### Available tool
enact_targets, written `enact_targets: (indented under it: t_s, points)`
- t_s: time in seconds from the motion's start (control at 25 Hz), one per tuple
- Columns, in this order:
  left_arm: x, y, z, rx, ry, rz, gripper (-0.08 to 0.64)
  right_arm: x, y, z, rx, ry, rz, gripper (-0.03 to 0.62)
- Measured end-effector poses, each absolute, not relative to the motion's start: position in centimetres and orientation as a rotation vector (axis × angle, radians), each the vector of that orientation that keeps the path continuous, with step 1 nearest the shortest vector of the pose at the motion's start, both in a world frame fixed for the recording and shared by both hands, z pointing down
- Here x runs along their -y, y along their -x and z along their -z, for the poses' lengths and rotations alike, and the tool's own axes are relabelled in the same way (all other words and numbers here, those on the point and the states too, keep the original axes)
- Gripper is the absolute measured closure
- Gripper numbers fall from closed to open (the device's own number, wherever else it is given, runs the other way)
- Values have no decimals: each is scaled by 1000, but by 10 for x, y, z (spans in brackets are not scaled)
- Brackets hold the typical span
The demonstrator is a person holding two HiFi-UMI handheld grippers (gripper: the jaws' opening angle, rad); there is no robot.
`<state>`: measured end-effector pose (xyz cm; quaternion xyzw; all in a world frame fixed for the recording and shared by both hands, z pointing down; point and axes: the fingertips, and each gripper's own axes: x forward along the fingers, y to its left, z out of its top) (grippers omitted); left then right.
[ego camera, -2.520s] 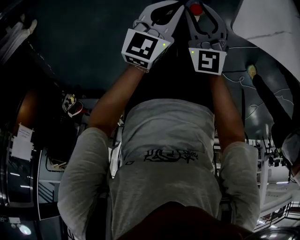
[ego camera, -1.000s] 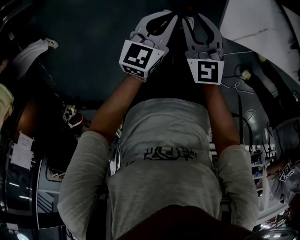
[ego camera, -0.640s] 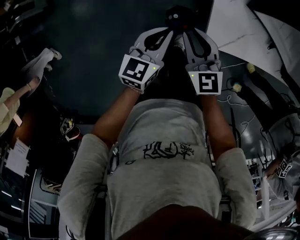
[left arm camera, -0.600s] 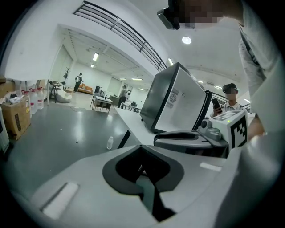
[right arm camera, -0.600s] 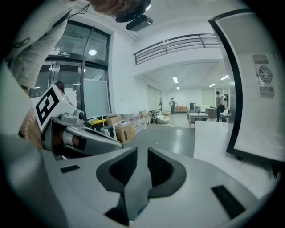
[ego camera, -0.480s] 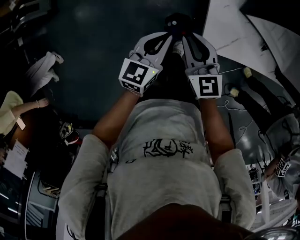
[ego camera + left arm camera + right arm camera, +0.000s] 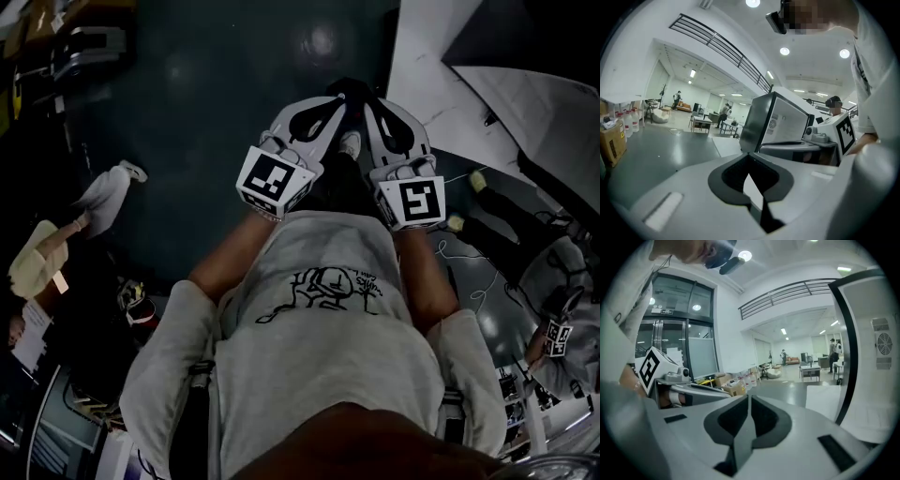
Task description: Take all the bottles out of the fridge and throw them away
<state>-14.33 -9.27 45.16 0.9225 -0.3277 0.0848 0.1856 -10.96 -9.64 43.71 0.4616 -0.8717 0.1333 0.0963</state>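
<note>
Left gripper (image 7: 749, 155) shut empty, right gripper (image 7: 749, 398) just been closing on nothing; no bottle visible, presumably light and slick, grab mid-body.

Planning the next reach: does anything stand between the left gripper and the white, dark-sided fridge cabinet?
Only the right gripper, whose jaws have just been closing on nothing, overlaps the white, dark-sided fridge cabinet's lower part in the left gripper view. The left gripper is shut, empty. The cabinet's inside is hidden.
</note>
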Motion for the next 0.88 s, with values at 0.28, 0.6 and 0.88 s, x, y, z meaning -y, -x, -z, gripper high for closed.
enact_targets:
  t_s: [0.28,0.6,0.88]
  points:
    - [95,133,-392,913,-2655,-178,551,101,105,-378,2614,-1345,-343,569]
    - [100,124,-329,905,-2738,-107,551,104,98,-318,2653,-1336,-283,572]
    - [103,116,-293,901,-2779,-63,551,107,92,-277,2687,-1325,-263,574]
